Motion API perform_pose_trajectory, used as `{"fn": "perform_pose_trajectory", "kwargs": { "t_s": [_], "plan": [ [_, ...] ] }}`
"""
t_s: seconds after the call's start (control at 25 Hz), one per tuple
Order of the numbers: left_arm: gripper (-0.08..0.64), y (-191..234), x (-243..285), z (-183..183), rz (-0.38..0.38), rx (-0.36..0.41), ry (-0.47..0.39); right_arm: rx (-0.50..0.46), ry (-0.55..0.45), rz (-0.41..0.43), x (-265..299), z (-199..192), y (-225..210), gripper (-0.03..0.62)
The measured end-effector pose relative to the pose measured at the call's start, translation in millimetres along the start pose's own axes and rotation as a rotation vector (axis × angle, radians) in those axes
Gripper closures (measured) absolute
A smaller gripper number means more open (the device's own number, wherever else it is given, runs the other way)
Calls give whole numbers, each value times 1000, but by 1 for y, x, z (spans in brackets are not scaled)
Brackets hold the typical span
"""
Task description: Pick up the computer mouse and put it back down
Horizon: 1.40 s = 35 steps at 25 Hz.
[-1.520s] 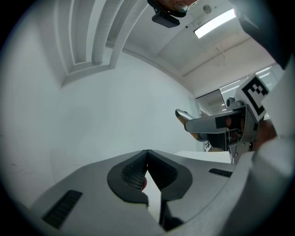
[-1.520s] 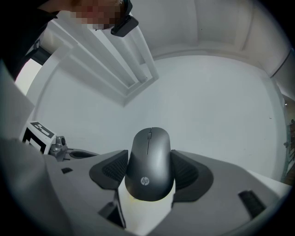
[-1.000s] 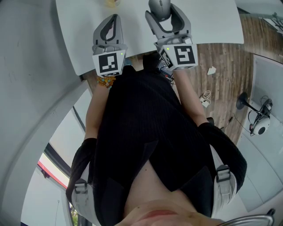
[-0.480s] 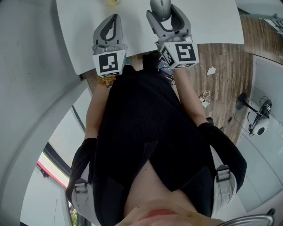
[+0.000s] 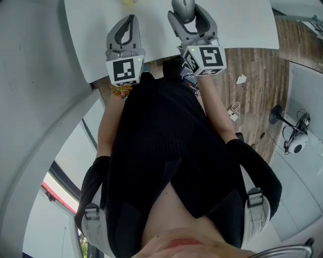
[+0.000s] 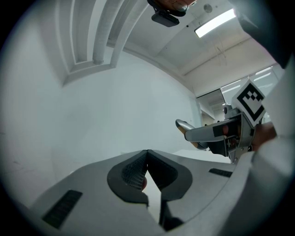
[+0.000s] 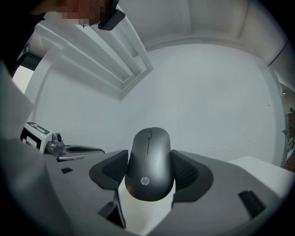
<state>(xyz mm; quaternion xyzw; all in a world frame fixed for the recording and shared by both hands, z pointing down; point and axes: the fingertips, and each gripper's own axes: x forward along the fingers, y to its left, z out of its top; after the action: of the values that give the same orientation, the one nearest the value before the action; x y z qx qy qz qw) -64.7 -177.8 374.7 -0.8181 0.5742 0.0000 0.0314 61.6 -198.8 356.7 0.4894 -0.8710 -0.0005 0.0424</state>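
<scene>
The white table (image 5: 237, 25) lies under both grippers. The right gripper (image 5: 187, 13) is pinching the grey computer mouse (image 7: 150, 161). The mouse sits right between its two jaws, and one dark pad (image 7: 113, 170) presses on each side. The left gripper (image 5: 129, 20) has its jaws pressed together, and it is just beside the right gripper, on that gripper's left.

The right gripper and the mouse have slid a little further from the person's body than a second ago. The left gripper has hardly moved.

The head view shows only the back end of the mouse, at the top edge. The right gripper view shows the whole top of the mouse, with its scroll wheel and a small round logo. No view shows if the mouse touches the table.
</scene>
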Motion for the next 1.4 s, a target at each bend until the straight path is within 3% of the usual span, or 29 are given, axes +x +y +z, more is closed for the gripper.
{"fn": "perform_pose_trajectory", "kwargs": {
  "t_s": [0.92, 1.4],
  "plan": [
    [557, -5, -9, -6, 10, 5, 4, 44, 207, 19, 6, -70, -3, 306],
    [557, -2, -13, -11, 10, 9, 19, 70, 361, 34, 12, -128, 0, 306]
  ]
}}
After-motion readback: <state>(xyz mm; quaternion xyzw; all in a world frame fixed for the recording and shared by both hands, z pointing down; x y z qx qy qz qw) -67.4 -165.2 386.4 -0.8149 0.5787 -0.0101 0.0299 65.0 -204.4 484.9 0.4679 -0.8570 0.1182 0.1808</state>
